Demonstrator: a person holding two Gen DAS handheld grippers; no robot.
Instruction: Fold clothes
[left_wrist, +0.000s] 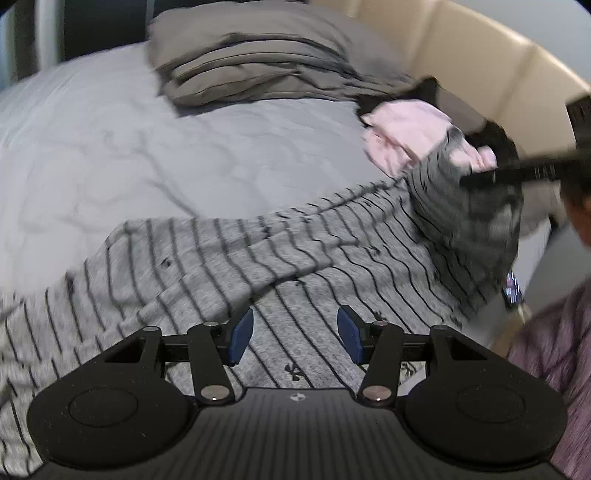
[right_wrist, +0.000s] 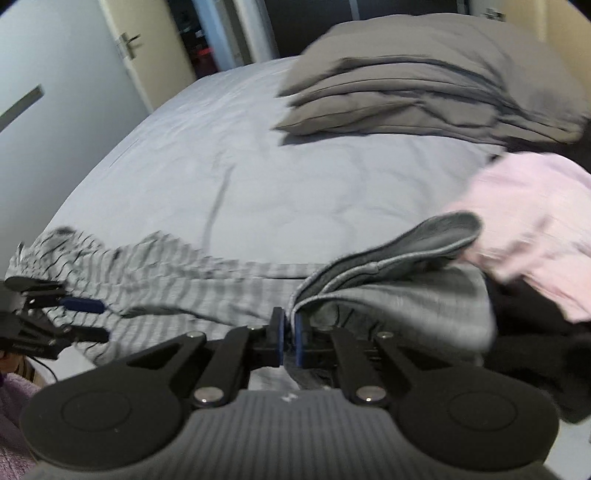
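We see a grey striped garment spread across the near part of a bed covered by a pale grey sheet. Its thin dark stripes run across the cloth, and one fold lies diagonally over the flatter panel beneath. The far right portion of the garment is lifted off the sheet and hangs from the right gripper, whose blue pads are pressed together on the fabric's hemmed edge. In the left wrist view this same tool appears as a blurred dark bar at the right, with striped cloth draped below it.

The left gripper hovers low over the flat middle of the garment, its blue pads spread wide with only cloth showing between them; we cannot tell whether they touch the fabric. From the right wrist view it appears at the far left, jaws apart, beside the garment's crumpled end.

Just beyond the lifted portion lies a pink garment, with dark clothing beside and under it. Farther back, a stack of grey-brown pillows rests on the sheet. A beige padded headboard borders the bed, and a door with a metal handle stands at the rear left. A purple sleeve shows at the lower right.
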